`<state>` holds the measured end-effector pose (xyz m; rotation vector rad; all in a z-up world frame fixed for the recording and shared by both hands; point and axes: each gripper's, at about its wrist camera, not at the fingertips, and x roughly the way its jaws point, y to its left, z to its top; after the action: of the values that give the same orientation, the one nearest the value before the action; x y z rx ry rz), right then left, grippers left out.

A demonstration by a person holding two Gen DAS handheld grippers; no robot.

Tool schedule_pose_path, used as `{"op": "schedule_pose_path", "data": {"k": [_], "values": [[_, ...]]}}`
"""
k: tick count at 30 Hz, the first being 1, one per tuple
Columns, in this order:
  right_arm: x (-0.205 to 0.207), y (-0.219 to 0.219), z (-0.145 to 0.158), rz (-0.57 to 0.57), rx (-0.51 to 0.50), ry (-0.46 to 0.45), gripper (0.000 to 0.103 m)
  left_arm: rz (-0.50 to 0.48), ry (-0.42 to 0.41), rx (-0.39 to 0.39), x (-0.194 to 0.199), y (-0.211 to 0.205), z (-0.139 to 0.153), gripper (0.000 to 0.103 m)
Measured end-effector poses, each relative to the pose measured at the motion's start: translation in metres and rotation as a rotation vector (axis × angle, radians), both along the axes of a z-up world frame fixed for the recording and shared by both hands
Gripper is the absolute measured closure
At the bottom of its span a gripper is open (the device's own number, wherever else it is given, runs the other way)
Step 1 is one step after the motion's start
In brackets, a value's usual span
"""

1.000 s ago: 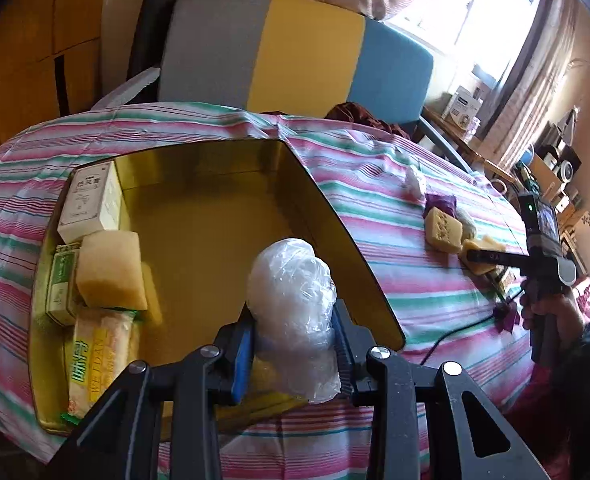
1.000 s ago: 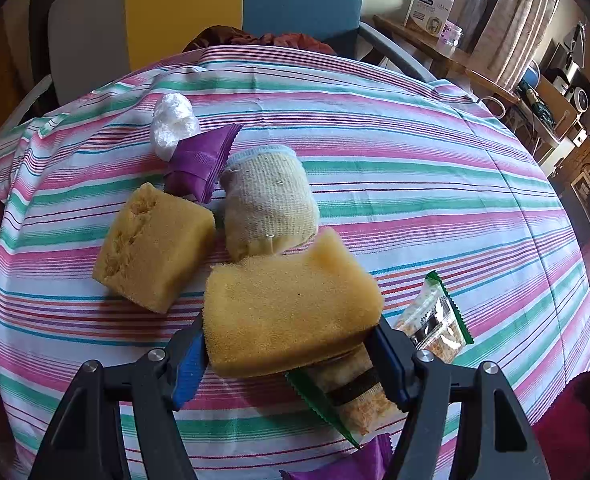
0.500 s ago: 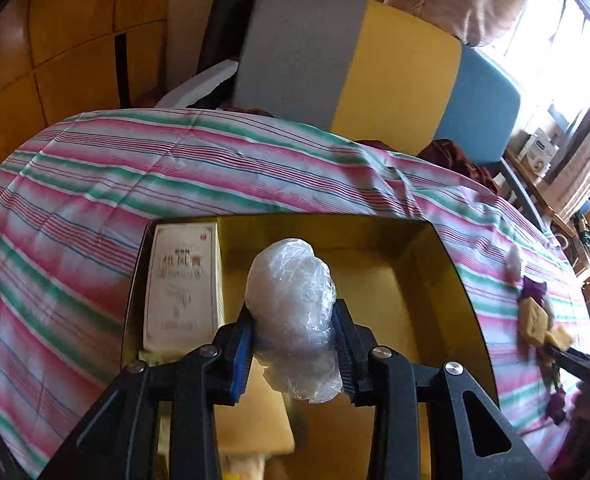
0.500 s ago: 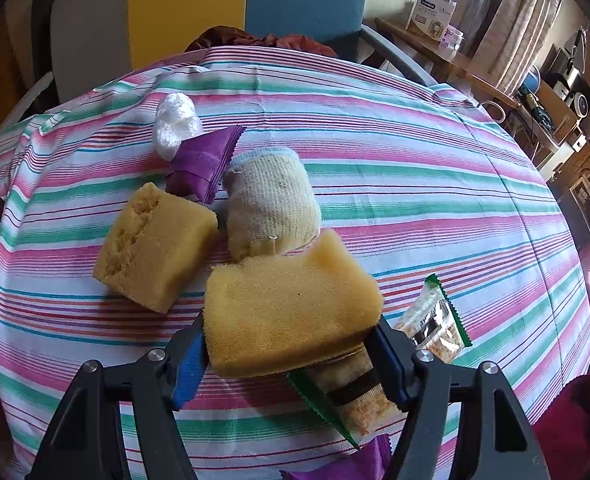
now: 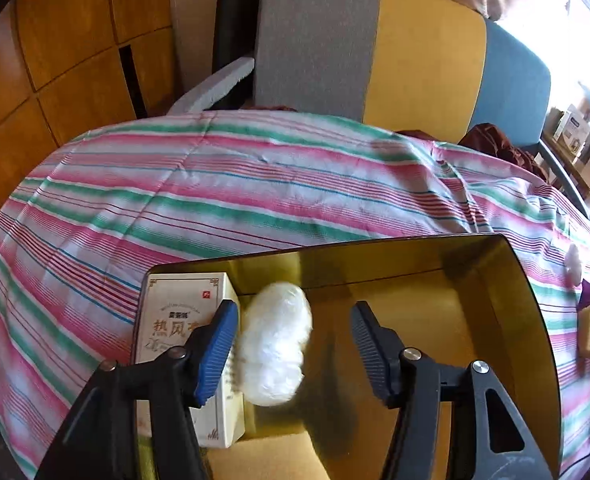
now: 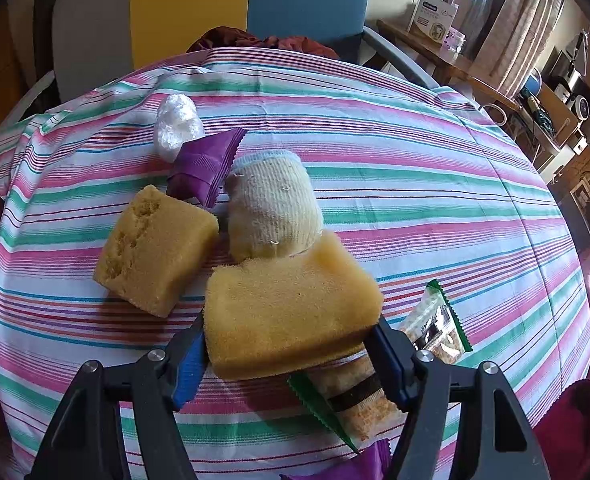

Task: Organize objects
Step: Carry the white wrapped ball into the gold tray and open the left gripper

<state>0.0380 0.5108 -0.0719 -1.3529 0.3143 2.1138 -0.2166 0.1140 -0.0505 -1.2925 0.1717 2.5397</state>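
**A:** Status on the tidy-up?

**B:** Mid-drop on my left. Left claw [image 5: 295, 344] is over the gold tray [image 5: 527, 292], jaws opening. The white plastic-wrapped bundle [image 5: 275, 344] sits between them, against the blue left pad and clear of the right one, so I read it as released or close to it. It looks blurred; can't tell if it has landed on the tray floor.

**A:** What's already in the tray?

**B:** A white box with Chinese print [image 5: 183, 336], just left of the bundle, and a yellow sponge [image 5: 263, 456] at the near edge. The rest of the tray floor in view is bare.

**A:** Right side?

**B:** Right claw [image 6: 291, 344] is pinching a yellow sponge block [image 6: 291, 312] across its sides, held above the striped tabletop [image 6: 415, 168]. I'd say that goes to the tray next.

**A:** What's left out?

**B:** On the tabletop: another sponge chunk [image 6: 155, 248], a rolled sock [image 6: 271, 208], a purple packet [image 6: 203, 164], a second white plastic bundle [image 6: 177, 124] and a green-edged snack bar [image 6: 435, 320]. More purple wrapper [image 6: 359, 464] at the bottom edge, partly hidden.

**A:** So roughly?

**B:** My guess is about halfway. A few items binned, one in hand, five or more still loose.
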Motion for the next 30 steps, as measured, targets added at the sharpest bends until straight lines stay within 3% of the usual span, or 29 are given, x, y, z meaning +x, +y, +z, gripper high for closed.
{"op": "schedule_pose_path", "data": {"k": [6, 16, 30], "values": [[0.003, 0.001, 0.007, -0.002, 0.014, 0.035, 0.032, -0.004, 0.085, 0.004, 0.046, -0.007, 0.023, 0.041], [0.006, -0.004, 0.017, 0.005, 0.023, 0.089, 0.032, -0.065, 0.138, 0.04, 0.141, -0.021, 0.037, 0.04], [0.009, -0.007, 0.022, -0.001, 0.036, 0.122, 0.032, -0.1, 0.134, 0.047, 0.187, -0.024, 0.032, 0.036]]}}
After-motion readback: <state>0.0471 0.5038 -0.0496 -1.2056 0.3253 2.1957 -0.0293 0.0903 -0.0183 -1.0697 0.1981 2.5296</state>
